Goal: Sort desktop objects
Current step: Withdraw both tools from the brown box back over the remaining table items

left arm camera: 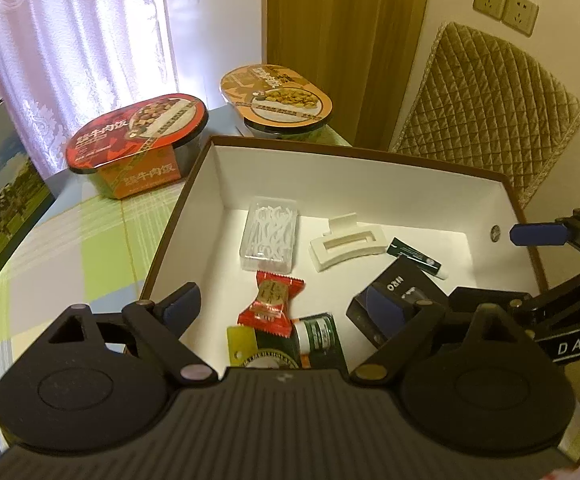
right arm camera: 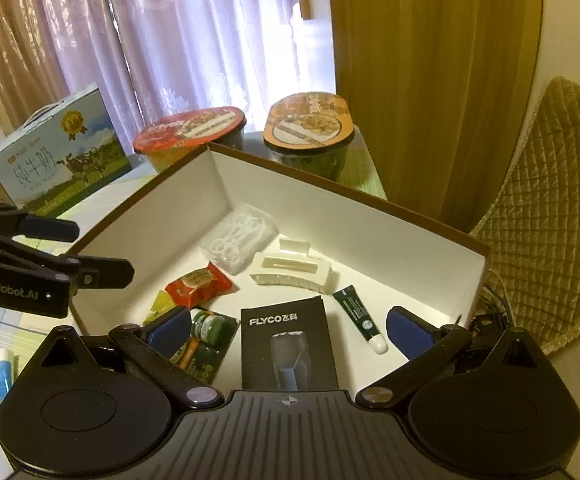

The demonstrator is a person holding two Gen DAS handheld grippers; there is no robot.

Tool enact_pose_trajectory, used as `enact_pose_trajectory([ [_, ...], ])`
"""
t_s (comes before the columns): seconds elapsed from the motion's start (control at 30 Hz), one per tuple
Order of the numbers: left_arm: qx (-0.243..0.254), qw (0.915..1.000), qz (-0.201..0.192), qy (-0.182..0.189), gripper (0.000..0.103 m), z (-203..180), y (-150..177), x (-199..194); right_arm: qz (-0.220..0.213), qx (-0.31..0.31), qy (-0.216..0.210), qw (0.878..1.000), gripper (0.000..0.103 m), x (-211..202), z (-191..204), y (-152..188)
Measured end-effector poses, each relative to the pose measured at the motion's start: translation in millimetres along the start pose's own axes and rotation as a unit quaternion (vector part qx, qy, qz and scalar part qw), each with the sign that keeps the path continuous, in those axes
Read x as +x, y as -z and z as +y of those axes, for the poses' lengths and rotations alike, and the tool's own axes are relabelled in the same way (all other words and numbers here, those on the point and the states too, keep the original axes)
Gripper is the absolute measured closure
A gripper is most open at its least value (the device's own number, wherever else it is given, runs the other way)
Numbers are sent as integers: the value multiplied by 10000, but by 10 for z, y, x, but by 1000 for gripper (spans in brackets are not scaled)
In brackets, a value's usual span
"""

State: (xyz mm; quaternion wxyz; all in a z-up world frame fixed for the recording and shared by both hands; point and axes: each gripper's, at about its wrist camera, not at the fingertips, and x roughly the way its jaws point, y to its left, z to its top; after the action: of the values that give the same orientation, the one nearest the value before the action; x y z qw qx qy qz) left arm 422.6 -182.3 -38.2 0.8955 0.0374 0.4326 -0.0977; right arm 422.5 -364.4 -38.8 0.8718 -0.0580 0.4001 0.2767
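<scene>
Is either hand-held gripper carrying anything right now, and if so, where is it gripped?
Nothing is held. The left hand-held gripper and the right hand-held gripper are both open, hovering over the box with empty space between the fingers.

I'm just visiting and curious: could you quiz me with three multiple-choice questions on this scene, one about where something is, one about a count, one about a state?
1. Where does the cream plastic hair claw lie?
A. inside the white open box
B. on the milk carton
C. on the chair

2. How many oval instant-meal bowls stand behind the box?
A. one
B. two
C. four

3. How is the right gripper?
A. shut on a tube
B. open, holding nothing
C. shut on the claw

Answers:
1. A, it rests on the box floor beside the clear floss-pick case.
2. B, a red-lidded bowl and an orange-lidded bowl.
3. B, its blue pads stand wide apart over the black shaver box.
</scene>
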Motion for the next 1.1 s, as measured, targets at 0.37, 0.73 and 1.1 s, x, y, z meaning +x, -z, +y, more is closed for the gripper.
enact_pose_trajectory([
  [0.37, -80, 9997, -131, -171, 13, -43, 240, -492, -159, -71, -25, 9998, 2, -356, 224, 164],
  [0.73, -156, 9992, -301, -197, 13, -26, 495, -961, -365, -113, -100, 9992, 2, -725, 501, 352],
  [1.1, -300, 9985, -448, -37, 13, 31, 901, -1371, -428, -148, -224, 9987, 2, -942, 803, 569],
])
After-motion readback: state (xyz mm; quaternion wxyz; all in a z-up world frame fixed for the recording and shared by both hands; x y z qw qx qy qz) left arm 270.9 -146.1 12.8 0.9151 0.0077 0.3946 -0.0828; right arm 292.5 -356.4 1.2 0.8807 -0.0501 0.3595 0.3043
